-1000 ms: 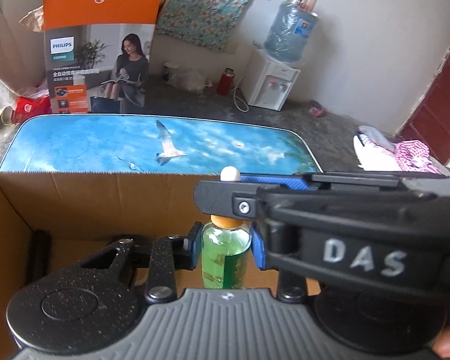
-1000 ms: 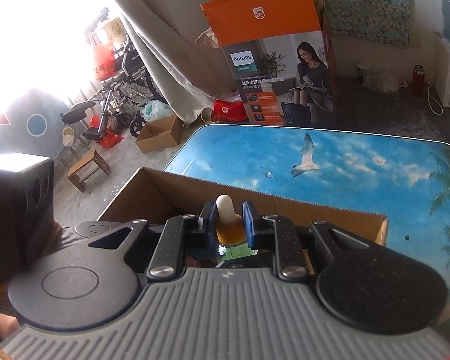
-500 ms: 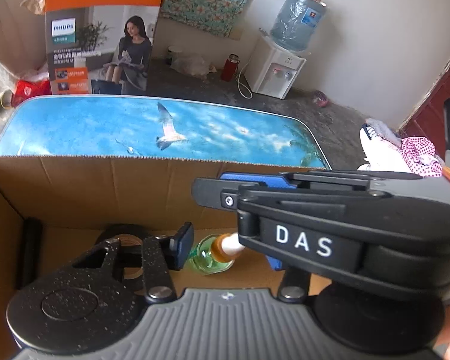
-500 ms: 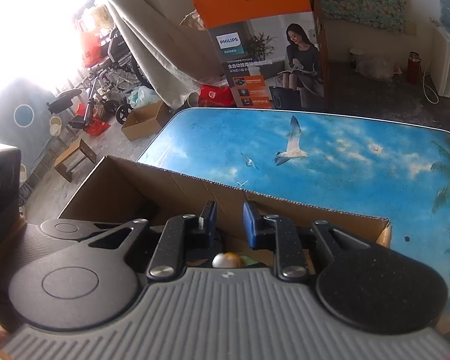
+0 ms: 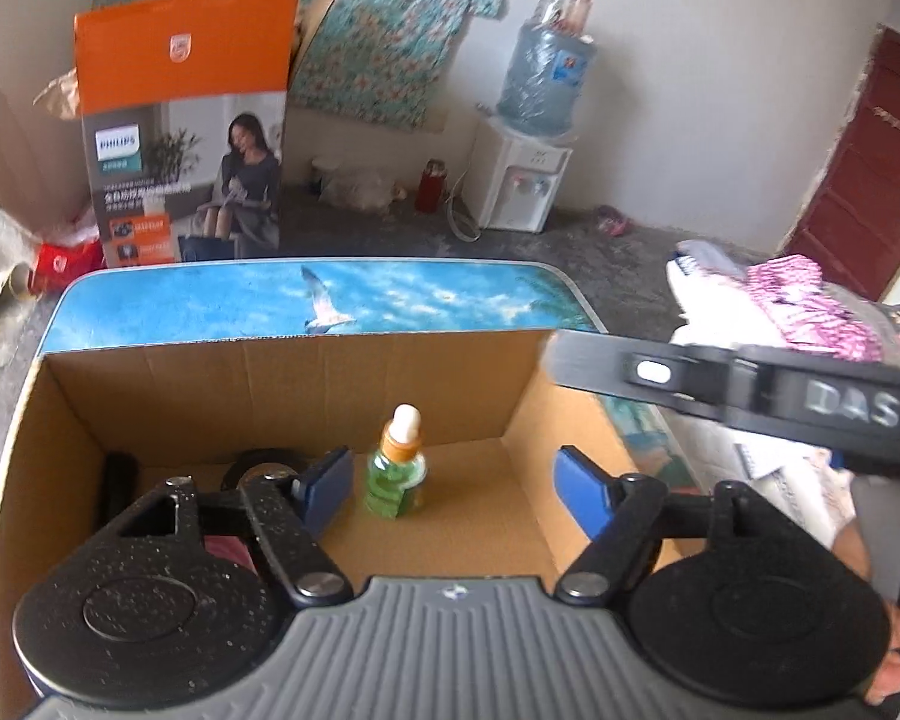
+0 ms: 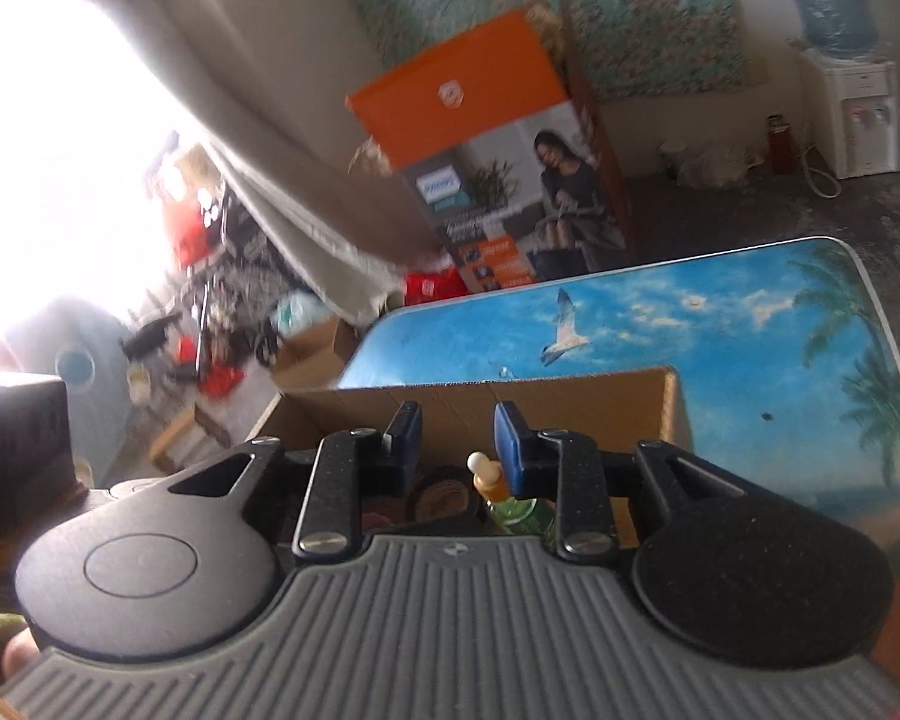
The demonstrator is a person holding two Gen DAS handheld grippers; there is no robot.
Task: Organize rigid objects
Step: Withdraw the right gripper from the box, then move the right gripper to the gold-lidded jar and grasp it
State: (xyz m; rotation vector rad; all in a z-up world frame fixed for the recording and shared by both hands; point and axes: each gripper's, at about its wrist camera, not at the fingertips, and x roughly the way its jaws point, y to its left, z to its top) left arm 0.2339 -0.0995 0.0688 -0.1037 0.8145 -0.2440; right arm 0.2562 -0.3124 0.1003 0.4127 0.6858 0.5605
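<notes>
A small green bottle (image 5: 397,476) with an orange collar and white tip stands upright on the floor of an open cardboard box (image 5: 282,378). My left gripper (image 5: 453,483) is open and empty above the box, the bottle between its blue pads but apart from them. My right gripper (image 6: 457,441) is open and empty, raised above the box; the bottle (image 6: 498,495) shows just under its right pad. The right gripper's body (image 5: 750,390) crosses the right side of the left wrist view.
The box (image 6: 570,402) sits on a table (image 5: 426,297) printed with sky and a seagull. A black roll (image 5: 261,465) and a dark upright object (image 5: 117,483) lie in the box's left part. An orange Philips carton (image 5: 186,144) and a water dispenser (image 5: 525,180) stand beyond.
Both grippers let go of the bottle, which now stands on the box floor. My left gripper opened wide and pulled back. My right gripper opened and lifted away to the right.
</notes>
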